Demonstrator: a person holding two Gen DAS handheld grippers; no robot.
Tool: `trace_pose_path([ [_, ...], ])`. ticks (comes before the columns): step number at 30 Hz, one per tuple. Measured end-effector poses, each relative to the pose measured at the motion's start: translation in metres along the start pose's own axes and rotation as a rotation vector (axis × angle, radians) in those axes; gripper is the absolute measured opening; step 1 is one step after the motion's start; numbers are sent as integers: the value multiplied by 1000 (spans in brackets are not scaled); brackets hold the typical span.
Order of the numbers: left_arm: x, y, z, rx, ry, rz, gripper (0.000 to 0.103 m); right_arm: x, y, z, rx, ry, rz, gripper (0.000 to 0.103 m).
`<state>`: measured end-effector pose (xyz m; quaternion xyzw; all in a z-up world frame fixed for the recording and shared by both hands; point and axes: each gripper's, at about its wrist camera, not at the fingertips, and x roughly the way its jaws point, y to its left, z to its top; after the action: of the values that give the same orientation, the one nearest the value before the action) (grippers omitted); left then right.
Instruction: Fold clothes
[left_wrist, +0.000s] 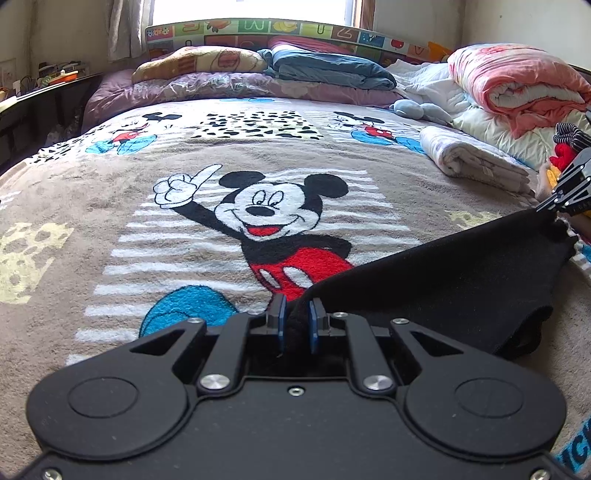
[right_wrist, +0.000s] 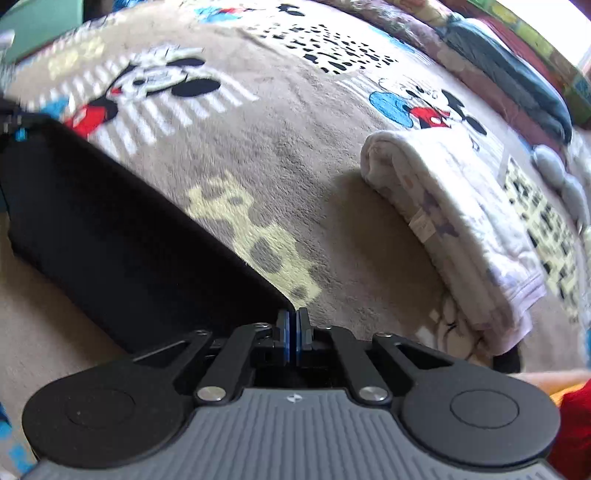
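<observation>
A black garment (left_wrist: 454, 273) is held stretched above the Mickey Mouse blanket (left_wrist: 221, 155) on the bed. My left gripper (left_wrist: 296, 321) is shut on one corner of it, with cloth bunched between the blue pads. My right gripper (right_wrist: 294, 330) is shut on the opposite corner of the black garment (right_wrist: 110, 229); it also shows in the left wrist view (left_wrist: 550, 208) at the far right, pinching the cloth's tip. The garment's lower part sags onto the blanket (right_wrist: 314, 155).
A folded white patterned garment (left_wrist: 476, 158) lies on the blanket at the right, also in the right wrist view (right_wrist: 454, 206). Folded quilts (left_wrist: 517, 85), a blue one (left_wrist: 332, 68) and pillows line the head of the bed. A dark shelf (left_wrist: 44, 99) stands at the left.
</observation>
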<state>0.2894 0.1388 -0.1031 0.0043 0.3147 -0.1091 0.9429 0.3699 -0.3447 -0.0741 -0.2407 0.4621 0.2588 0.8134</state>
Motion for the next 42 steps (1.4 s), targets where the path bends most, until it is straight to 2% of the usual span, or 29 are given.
trace_pose_path([
  [4, 2, -1, 0, 2, 2, 3, 11, 12, 2, -5, 20, 25, -11, 5],
  [6, 2, -1, 0, -2, 1, 1, 11, 12, 3, -8, 40, 8, -43, 16],
  [8, 1, 0, 0, -4, 0, 0, 11, 2, -2, -13, 110, -50, -59, 22],
  [12, 1, 0, 0, -13, 0, 0, 11, -39, -3, -30, 208, -237, -118, 31],
  [15, 0, 1, -1, -25, -3, 4, 11, -57, 16, -44, 191, -329, -58, 30],
  [18, 0, 1, 0, -34, -2, 11, 11, -46, 37, -54, 173, -334, -13, 30],
  [21, 1, 0, -1, -29, 5, 16, 11, -2, 42, -67, 213, -214, -67, 34],
  [23, 1, 1, -2, -28, 10, 11, 14, 5, 40, -78, 267, -264, -61, 35],
  [24, 0, 2, -2, -26, 11, 9, 18, 4, 40, -82, 285, -289, -63, 36],
  [27, -10, 4, 2, -21, -2, 26, 27, -8, 44, -85, 301, -307, -104, 38],
  [30, -28, 9, 7, -32, -47, 74, 28, -23, 56, -82, 301, -375, -132, 38],
  [34, -56, 25, 11, -99, -105, 100, 28, -38, 93, -64, 249, -459, -71, 38],
  [37, -73, 36, 11, -140, -133, 100, 28, -37, 128, -45, 192, -478, 5, 39],
  [39, -79, 37, 10, -133, -143, 67, 28, -33, 146, -35, 182, -491, 42, 39],
  [42, -73, 18, 4, -41, -119, -61, 28, -23, 166, -24, 194, -498, 79, 39],
])
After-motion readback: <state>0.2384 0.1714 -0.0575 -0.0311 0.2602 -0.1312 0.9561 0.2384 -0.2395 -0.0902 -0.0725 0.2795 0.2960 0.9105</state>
